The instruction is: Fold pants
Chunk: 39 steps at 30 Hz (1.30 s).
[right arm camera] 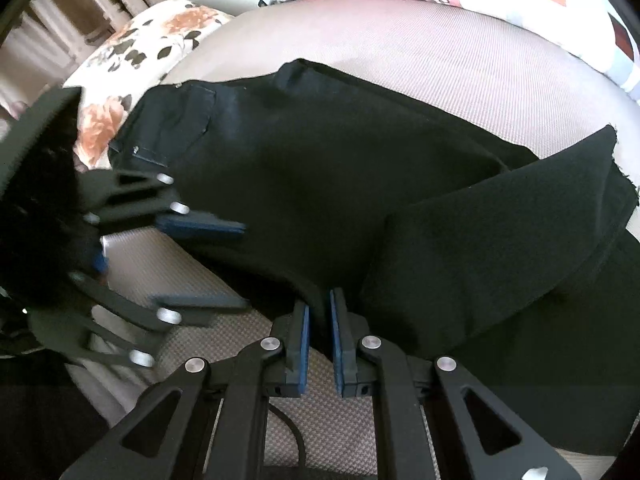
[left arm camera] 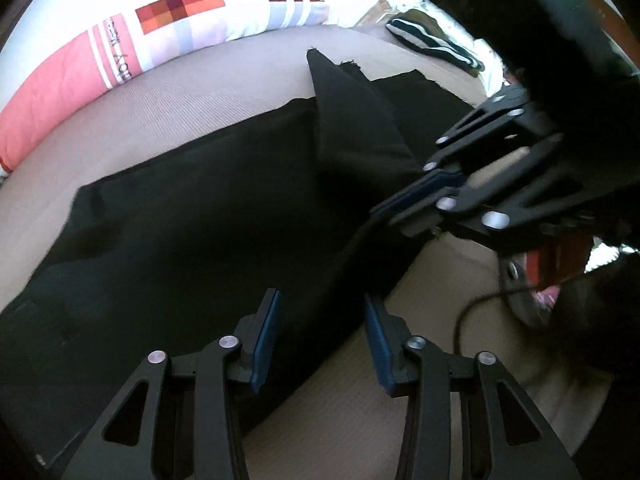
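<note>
Black pants [left arm camera: 200, 220] lie across a beige cushion [left arm camera: 180, 100], with one leg end folded up and over [left arm camera: 352, 120]. My left gripper [left arm camera: 322, 304] is open just above the near edge of the pants, touching nothing. My right gripper [right arm camera: 319, 312] is shut on the near edge of the pants [right arm camera: 360, 200] and holds it lifted slightly. In the left wrist view the right gripper [left arm camera: 404, 200] pinches the fabric at the right. In the right wrist view the left gripper [right arm camera: 224, 264] hovers open at the left, near the waistband [right arm camera: 168, 132].
A pink, white and orange checked pillow [left arm camera: 120, 52] lies along the far edge. A floral pillow [right arm camera: 136, 60] is at the far left. A dark striped garment [left arm camera: 436, 44] lies at the far right. A black cable [left arm camera: 472, 312] runs over the cushion near me.
</note>
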### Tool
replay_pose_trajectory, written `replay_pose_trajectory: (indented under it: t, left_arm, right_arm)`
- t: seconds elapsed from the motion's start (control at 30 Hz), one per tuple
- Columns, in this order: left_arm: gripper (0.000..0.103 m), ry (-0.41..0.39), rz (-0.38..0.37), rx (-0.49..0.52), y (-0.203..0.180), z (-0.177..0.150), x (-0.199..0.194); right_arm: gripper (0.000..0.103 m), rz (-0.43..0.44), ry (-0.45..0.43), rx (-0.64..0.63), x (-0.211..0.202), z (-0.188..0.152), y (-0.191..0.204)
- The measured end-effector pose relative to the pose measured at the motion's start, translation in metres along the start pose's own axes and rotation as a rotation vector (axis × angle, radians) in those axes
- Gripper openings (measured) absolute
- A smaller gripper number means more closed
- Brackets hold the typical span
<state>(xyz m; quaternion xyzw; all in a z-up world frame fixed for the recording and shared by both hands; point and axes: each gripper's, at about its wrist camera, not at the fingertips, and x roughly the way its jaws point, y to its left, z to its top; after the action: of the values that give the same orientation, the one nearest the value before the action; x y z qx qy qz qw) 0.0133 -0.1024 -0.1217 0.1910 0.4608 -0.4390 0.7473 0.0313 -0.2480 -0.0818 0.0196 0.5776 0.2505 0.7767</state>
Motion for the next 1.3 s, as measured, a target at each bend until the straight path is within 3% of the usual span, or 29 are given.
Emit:
replay_pose_trajectory:
  t: [0.03,0.07,0.13,0.2,0.33,0.43,0.67,0.97,1.3]
  left_arm:
    - [0.015,0.006,0.009,-0.006,-0.002,0.003,0.004]
    - [0.014,0.01,0.021,-0.018,-0.003,0.006,0.007]
    - [0.012,-0.004,0.02,-0.048,-0.001,0.009,0.005]
    - [0.012,-0.025,0.02,-0.075,0.0,0.009,0.0]
    - [0.012,-0.04,0.008,-0.115,0.003,0.006,-0.005]
    - [0.012,-0.046,-0.008,-0.153,0.006,0.004,-0.005]
    - [0.012,-0.037,-0.015,-0.206,0.009,0.002,-0.004]
    - [0.012,-0.022,-0.037,-0.242,0.013,0.001,-0.001]
    - [0.012,-0.012,-0.047,-0.267,0.016,0.0,0.001]
  right_arm:
    - [0.017,0.013,-0.009,0.004,-0.007,-0.001,-0.003]
    - [0.019,0.025,-0.022,0.008,-0.012,-0.001,-0.004]
    - [0.028,0.04,-0.076,0.026,-0.03,-0.003,-0.016]
    - [0.03,0.041,-0.135,0.075,-0.049,-0.003,-0.038]
    - [0.032,0.047,-0.234,0.307,-0.069,0.001,-0.115]
    - [0.032,0.083,-0.295,0.518,-0.069,0.001,-0.179]
    - [0.032,0.114,-0.363,0.719,-0.057,0.007,-0.25]
    - [0.032,0.051,-0.364,0.801,-0.042,0.022,-0.299]
    - [0.025,0.042,-0.38,0.796,-0.045,0.032,-0.308]
